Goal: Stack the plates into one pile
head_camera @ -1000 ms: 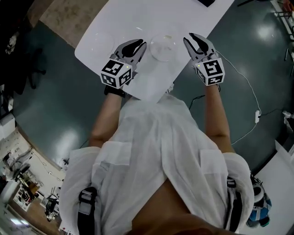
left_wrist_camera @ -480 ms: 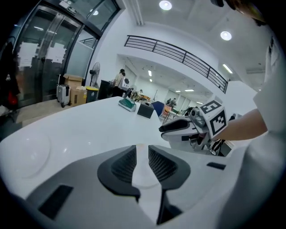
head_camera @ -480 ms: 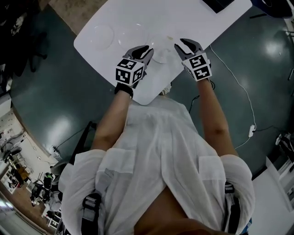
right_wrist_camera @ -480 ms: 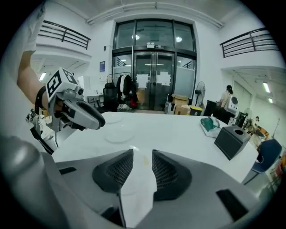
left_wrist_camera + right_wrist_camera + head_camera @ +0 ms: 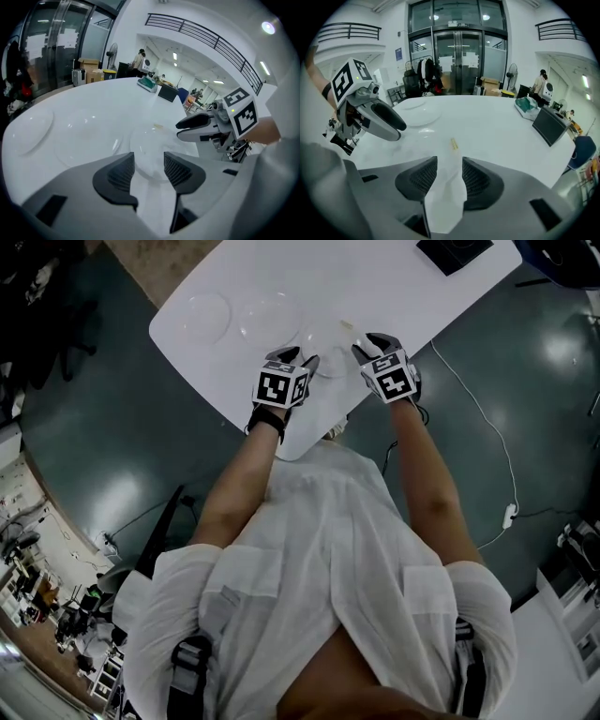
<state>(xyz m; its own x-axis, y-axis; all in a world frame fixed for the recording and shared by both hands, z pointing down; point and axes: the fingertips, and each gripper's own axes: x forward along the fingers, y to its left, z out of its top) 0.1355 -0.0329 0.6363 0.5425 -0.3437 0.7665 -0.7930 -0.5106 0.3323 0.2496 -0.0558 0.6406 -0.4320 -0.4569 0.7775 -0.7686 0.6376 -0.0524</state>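
Your head view is brightly lit from above: the glossy dark teal floor (image 5: 122,495) throws back pale patches of light, and the white table top (image 5: 375,277) glares so much that the clear glass plates (image 5: 269,315) show only as faint glints. Both gripper views bow hard at their edges, corners black.

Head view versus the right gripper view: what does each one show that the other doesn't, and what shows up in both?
Only the head view: the person's white shirt, the dark floor, a cable on it. Only the right gripper view: glass doors, a standing fan, people in the background. Both: the white table, plates, a small yellowish scrap, a black device.
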